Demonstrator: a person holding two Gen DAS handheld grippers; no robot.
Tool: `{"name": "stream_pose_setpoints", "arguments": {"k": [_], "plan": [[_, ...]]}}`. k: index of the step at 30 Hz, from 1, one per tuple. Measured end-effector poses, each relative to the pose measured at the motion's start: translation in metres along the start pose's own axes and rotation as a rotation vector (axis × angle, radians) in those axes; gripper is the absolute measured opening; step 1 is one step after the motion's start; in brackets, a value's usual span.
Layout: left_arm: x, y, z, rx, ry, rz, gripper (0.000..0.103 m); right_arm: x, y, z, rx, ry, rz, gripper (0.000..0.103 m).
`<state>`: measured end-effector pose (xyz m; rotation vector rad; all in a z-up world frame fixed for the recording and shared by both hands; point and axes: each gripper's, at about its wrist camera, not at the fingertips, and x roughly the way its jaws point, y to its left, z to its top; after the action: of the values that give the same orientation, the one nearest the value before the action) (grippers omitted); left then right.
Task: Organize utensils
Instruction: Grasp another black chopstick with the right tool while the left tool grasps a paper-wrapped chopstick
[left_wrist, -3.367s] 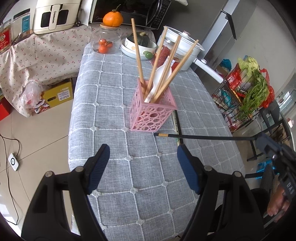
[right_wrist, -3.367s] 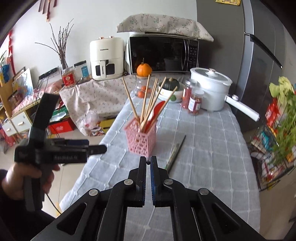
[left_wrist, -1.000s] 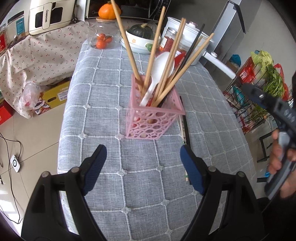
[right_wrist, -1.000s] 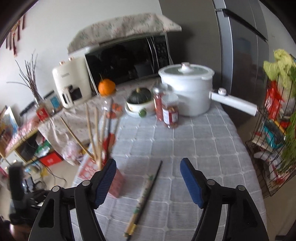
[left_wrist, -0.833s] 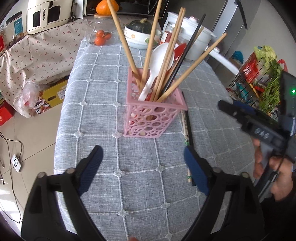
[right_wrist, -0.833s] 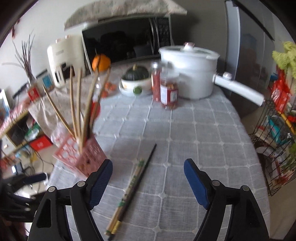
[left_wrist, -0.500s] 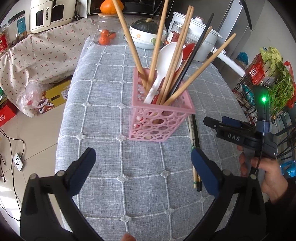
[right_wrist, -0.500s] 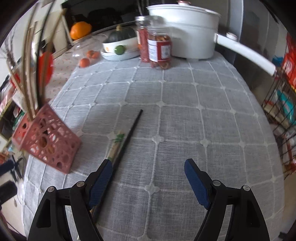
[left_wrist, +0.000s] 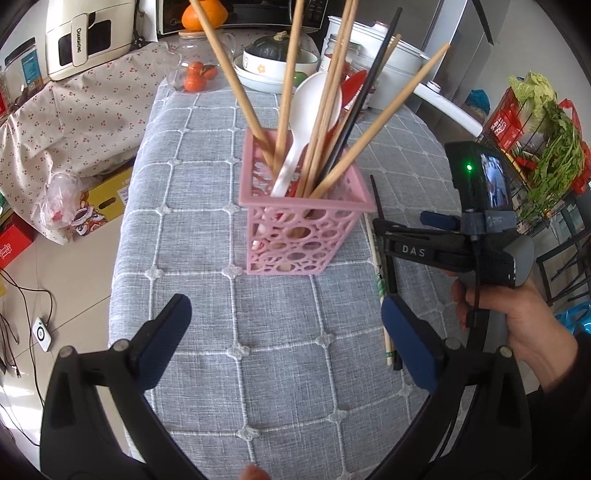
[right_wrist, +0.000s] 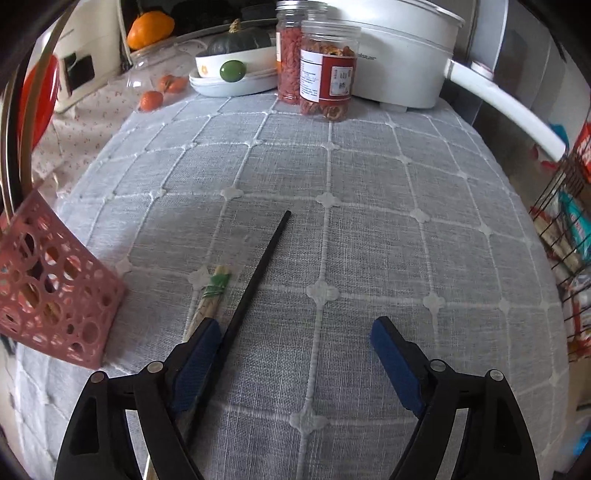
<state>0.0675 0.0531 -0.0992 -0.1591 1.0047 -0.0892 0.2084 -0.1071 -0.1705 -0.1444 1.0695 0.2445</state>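
Note:
A pink perforated holder (left_wrist: 301, 229) stands on the grey checked tablecloth (left_wrist: 207, 177) and holds several wooden chopsticks, one black chopstick and a white spoon (left_wrist: 314, 107); it also shows at the left edge of the right wrist view (right_wrist: 51, 291). To its right a black chopstick (right_wrist: 255, 280) and a pair of wooden chopsticks with a green band (right_wrist: 212, 295) lie flat on the cloth. My right gripper (right_wrist: 291, 365) is open and empty, low over their near ends, with its left finger beside the black chopstick. My left gripper (left_wrist: 284, 343) is open and empty, in front of the holder.
At the table's far end stand a white pot with a long handle (right_wrist: 406, 48), two jars (right_wrist: 325, 70), a bowl with a squash (right_wrist: 236, 62) and a glass jar of small oranges (left_wrist: 195, 66). A wire rack with vegetables (left_wrist: 546, 122) stands to the right of the table.
The right gripper has opened and come down low over the loose chopsticks, where it had been shut. A black chopstick now stands in the holder. The left gripper has moved closer to the holder.

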Motion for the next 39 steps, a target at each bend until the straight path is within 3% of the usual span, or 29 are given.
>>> {"name": "stream_pose_setpoints", "arguments": {"k": [1, 3, 5, 6, 10, 16, 18, 20, 23, 25, 31, 36, 37, 39], "plan": [[0.0, -0.002, 0.0, 0.006, 0.003, -0.001, 0.102, 0.0, -0.001, 0.001, 0.006, 0.007, 0.001, 0.083], [-0.001, -0.008, -0.001, 0.025, 0.007, -0.004, 0.102, 0.0, -0.005, 0.003, 0.022, 0.015, -0.002, 0.07], [-0.002, -0.016, -0.002, 0.049, 0.009, -0.009, 0.102, -0.003, -0.011, 0.006, 0.028, 0.023, -0.001, 0.031], [-0.002, -0.021, -0.003, 0.063, 0.011, -0.009, 0.102, -0.005, -0.016, 0.007, 0.035, 0.035, 0.004, 0.021], [-0.001, -0.043, -0.006, 0.129, 0.017, -0.016, 0.102, -0.01, -0.042, 0.004, 0.112, 0.118, 0.069, 0.007], [0.013, -0.082, -0.004, 0.187, 0.026, -0.017, 0.101, -0.029, -0.083, -0.014, 0.195, 0.154, 0.08, 0.006], [0.025, -0.098, 0.003, 0.207, 0.03, -0.01, 0.093, -0.038, -0.1, -0.018, 0.229, 0.144, 0.095, 0.006], [0.038, -0.11, 0.009, 0.219, 0.038, 0.002, 0.07, -0.045, -0.114, -0.02, 0.256, 0.138, 0.108, 0.006], [0.069, -0.12, 0.019, 0.218, 0.059, 0.06, 0.049, -0.056, -0.131, -0.026, 0.295, 0.13, 0.135, 0.006], [0.087, -0.12, 0.026, 0.184, 0.07, 0.096, 0.042, -0.062, -0.139, -0.03, 0.306, 0.126, 0.15, 0.006], [0.114, -0.122, 0.046, 0.159, 0.081, 0.173, 0.038, -0.073, -0.161, -0.035, 0.333, 0.113, 0.201, 0.006], [0.125, -0.117, 0.057, 0.093, 0.13, 0.164, 0.028, -0.075, -0.161, -0.03, 0.341, 0.106, 0.235, 0.006], [0.126, -0.117, 0.059, 0.089, 0.135, 0.16, 0.018, -0.077, -0.16, -0.029, 0.343, 0.102, 0.241, 0.006], [0.127, -0.119, 0.06, 0.094, 0.142, 0.154, 0.013, -0.08, -0.158, -0.028, 0.343, 0.094, 0.253, 0.006]]}}
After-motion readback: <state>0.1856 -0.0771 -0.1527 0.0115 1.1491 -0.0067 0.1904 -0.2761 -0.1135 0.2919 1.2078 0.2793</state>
